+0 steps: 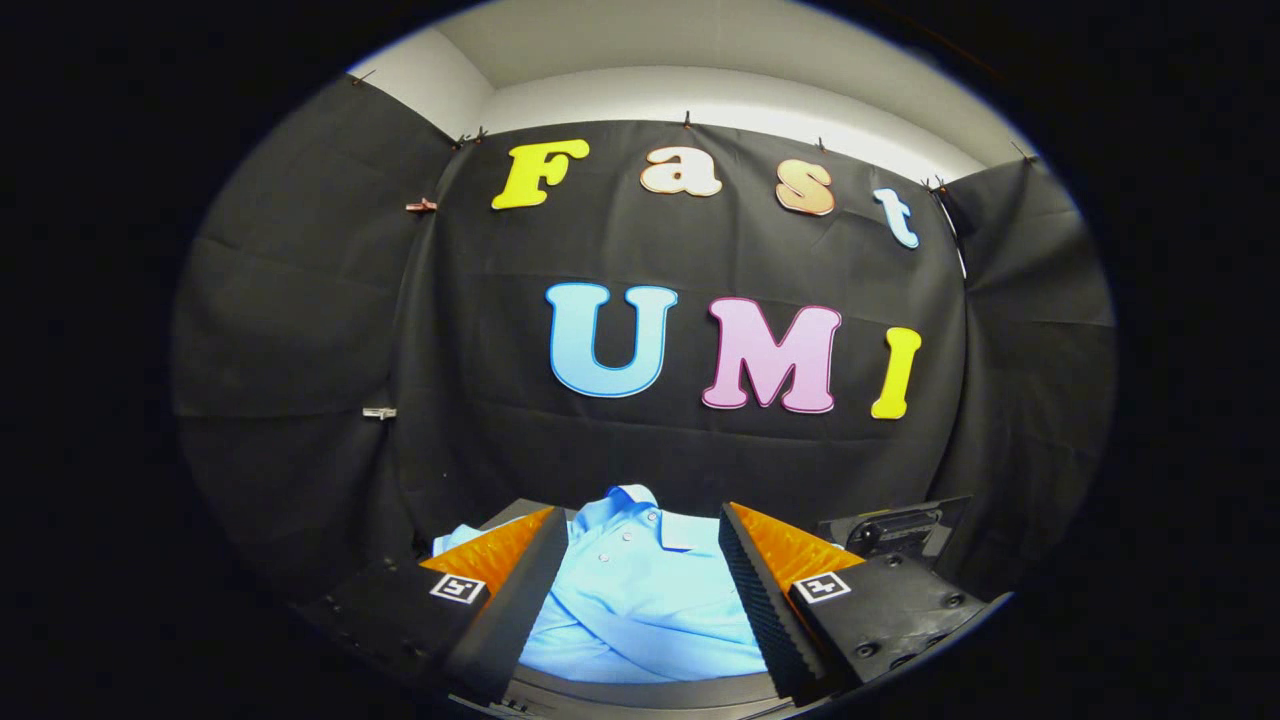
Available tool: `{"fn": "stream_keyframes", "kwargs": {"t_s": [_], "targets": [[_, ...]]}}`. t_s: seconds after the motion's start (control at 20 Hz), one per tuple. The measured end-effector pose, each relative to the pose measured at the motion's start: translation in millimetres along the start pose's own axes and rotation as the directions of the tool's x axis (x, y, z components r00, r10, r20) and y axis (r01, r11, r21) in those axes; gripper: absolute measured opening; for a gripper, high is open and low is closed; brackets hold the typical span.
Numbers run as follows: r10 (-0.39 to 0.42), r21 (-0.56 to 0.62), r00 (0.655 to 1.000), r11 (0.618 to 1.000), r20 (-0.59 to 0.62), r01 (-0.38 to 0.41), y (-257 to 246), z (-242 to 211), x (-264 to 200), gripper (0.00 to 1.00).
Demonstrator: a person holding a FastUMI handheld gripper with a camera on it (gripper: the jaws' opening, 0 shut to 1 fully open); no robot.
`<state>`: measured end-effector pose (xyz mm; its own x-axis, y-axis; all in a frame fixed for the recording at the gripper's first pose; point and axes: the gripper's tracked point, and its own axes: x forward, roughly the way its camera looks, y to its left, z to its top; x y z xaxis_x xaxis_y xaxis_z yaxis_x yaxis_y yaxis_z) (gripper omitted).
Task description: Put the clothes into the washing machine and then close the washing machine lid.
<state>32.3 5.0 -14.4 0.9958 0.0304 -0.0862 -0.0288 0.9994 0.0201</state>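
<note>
A black cloth wall (640,440) is hung across the back of the booth, with side panels folded in at nine and three o'clock. It is pinned along its upper edge by small clips (421,206); another clip (379,412) is seen lower at nine o'clock. A pale wall (700,100) and ceiling are seen above the cloth at twelve o'clock.

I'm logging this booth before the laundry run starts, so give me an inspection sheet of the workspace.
Surface: dark, mostly hidden under the shirt.
Job's things: light blue polo shirt, lying flat with collar away from the gripper; dark machine part beyond the right finger, too little visible to identify.
Clutter: nothing seen.
Grippers: gripper open, fingers either side of the shirt, not pressing it.
Cables: nothing seen.
Surroundings: black cloth wall, white ceiling above.
</note>
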Motion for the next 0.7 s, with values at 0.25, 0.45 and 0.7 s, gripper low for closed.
{"fn": "stream_keyframes", "kwargs": {"t_s": [0.25,0.45,0.7], "targets": [[-0.006,0.01,0.999,1.0,-0.039,0.007,4,4,23,0.96],[0.004,0.051,0.994,0.999,-0.107,0.001,11,0,40,0.95],[-0.008,-0.022,0.976,1.0,-0.216,0.003,14,-26,54,0.95]]}}
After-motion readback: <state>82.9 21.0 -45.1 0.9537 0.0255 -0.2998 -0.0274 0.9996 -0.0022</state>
